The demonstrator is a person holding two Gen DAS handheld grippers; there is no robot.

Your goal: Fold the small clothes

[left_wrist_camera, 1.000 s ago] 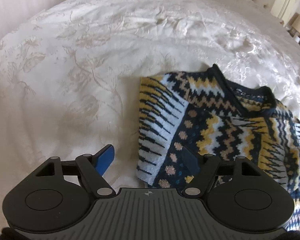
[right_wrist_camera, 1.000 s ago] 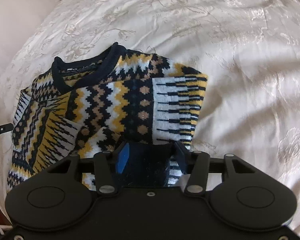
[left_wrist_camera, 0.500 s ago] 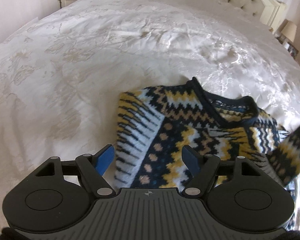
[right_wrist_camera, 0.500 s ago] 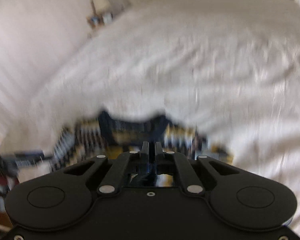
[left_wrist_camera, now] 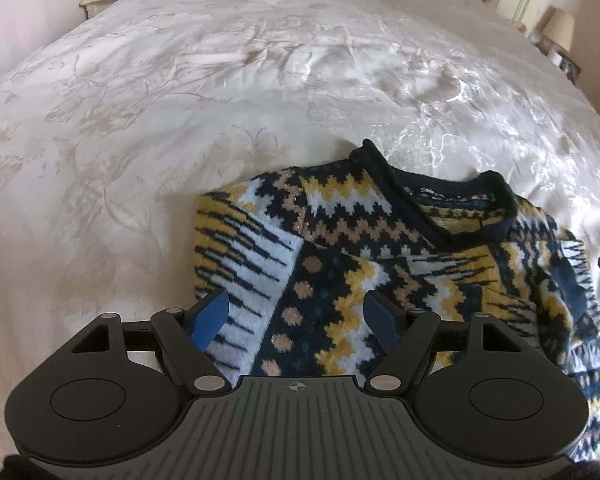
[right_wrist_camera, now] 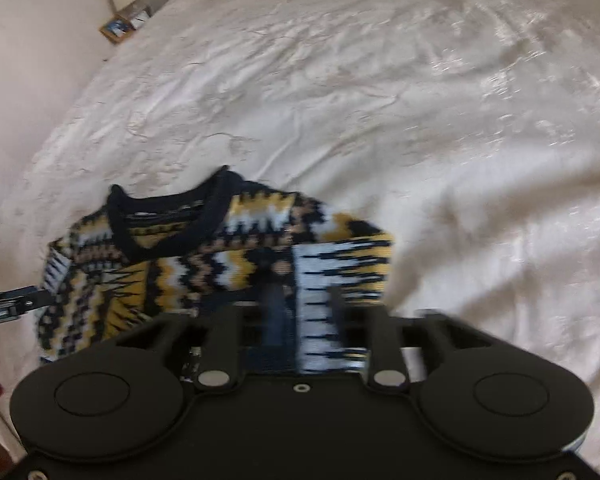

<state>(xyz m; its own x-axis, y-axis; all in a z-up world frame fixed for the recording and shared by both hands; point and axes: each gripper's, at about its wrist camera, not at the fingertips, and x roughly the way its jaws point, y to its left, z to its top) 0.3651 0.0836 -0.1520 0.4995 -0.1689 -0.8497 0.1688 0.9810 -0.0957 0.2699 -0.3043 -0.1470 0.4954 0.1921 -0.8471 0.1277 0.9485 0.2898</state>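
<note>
A patterned knit sweater (left_wrist_camera: 380,260) lies folded on the white bed (left_wrist_camera: 220,100), low and centre-right in the frame. The left tongs (left_wrist_camera: 300,316) hover released above it. The right tongs (right_wrist_camera: 300,312), blurred, are opening, gripping nothing.

The right tongs (right_wrist_camera: 300,312) were clamped fully shut half a second ago and are opening again now, hanging over the sweater (right_wrist_camera: 228,256) with nothing pinched. The left tongs (left_wrist_camera: 298,316) slid in from the bed (left_wrist_camera: 180,120) over the sweater's striped edge.
</note>
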